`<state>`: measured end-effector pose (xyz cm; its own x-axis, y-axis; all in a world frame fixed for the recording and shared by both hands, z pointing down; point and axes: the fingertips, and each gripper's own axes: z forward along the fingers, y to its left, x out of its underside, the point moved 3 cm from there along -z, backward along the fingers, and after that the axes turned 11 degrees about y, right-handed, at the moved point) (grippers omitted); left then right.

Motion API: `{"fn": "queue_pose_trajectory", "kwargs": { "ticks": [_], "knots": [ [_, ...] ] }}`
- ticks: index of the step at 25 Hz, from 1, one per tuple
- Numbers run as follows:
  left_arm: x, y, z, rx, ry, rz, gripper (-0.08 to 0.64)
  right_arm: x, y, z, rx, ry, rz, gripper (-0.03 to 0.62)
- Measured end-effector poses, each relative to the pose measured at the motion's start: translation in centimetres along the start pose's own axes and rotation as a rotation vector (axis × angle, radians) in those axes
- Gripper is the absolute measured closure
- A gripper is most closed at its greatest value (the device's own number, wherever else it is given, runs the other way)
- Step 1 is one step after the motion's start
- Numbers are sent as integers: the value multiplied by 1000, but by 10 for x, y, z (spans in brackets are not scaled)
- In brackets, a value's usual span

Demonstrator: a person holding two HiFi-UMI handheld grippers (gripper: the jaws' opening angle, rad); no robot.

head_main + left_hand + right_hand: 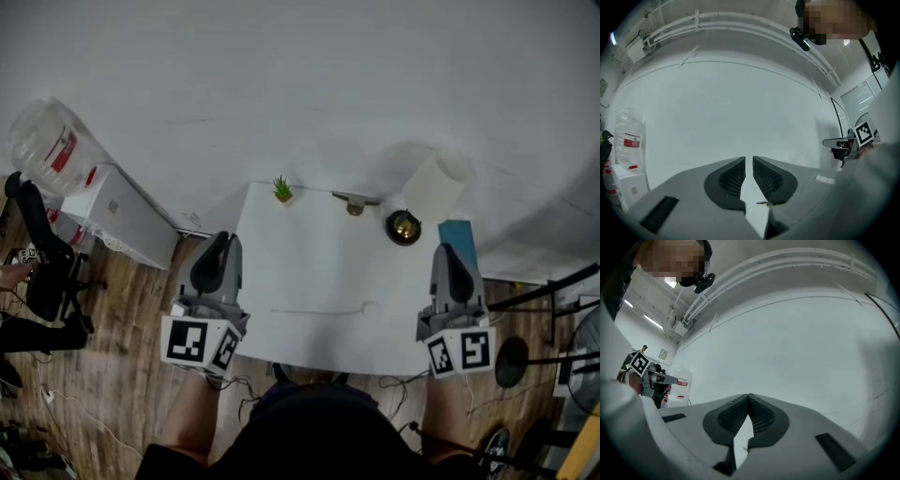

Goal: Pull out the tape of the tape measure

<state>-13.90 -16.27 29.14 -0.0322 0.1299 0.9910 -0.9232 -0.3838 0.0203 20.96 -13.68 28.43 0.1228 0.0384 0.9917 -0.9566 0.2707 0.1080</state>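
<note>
**White wall, white table, both claws parked at the near edge**

White wall (328, 75) behind, white table (309, 272) in front of it. Left claw (748, 164) has a thin slit between its pads, nothing in it. Right claw (749, 399) is pressed together, also empty. Both hang well short of the stuff at the back: a white roll (439, 183), and just beside it a round dark case with a brassy middle, my guess for the tape measure (403, 227). Can't see any tape sticking out at this size.

What worries me: the case looks light, so tugging the tape without pinning it could drag it or knock the roll. The tape's tip would be tiny, so a sloppy pinch slips and the tape snaps back.
</note>
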Motion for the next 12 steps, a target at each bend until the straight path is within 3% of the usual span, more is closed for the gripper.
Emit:
{"fn": "queue_pose_trajectory", "kwargs": {
  "ticks": [12],
  "knots": [
    [1, 1, 0, 3, 10, 4, 511, 1, 2, 0, 1, 8, -13, 589]
  ]
}}
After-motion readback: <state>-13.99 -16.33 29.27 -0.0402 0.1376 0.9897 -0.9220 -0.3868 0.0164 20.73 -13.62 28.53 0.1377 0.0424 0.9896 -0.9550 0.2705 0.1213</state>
